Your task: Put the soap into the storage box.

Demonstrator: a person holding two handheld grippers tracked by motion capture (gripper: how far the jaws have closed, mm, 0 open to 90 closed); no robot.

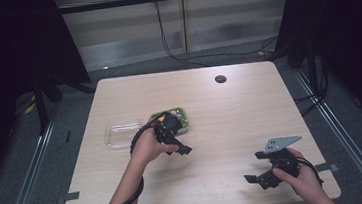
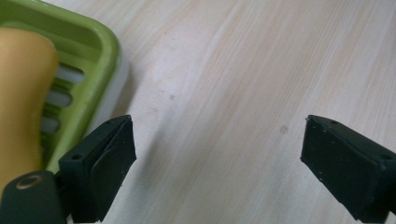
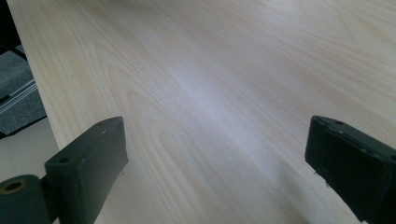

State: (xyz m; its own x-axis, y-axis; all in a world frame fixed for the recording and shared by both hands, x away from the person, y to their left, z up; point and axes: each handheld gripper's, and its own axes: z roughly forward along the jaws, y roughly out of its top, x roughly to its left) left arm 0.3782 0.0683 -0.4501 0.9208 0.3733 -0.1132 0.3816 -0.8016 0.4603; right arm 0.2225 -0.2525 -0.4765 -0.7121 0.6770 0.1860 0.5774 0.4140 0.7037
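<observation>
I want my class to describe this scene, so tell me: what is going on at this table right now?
A person at a wooden table holds a gripper in each hand. The left gripper is open beside a green slatted dish that holds a yellow bar, gripping nothing. A clear lid or tray lies just left of the dish. The right gripper is open over bare wood near the table's front right, also holding nothing.

Quick tally: one table [image 1: 231, 127], light wood. Two grippers on it, left gripper [image 1: 181, 149] and right gripper [image 1: 252, 168], jaws on both spread wide. One green slotted tray [image 1: 184, 115] w/ one yellow-orange block [image 2: 21, 88] in it. One clear lid [image 1: 121, 133] beside it. One dark round disc [image 1: 220, 79] far side.
</observation>
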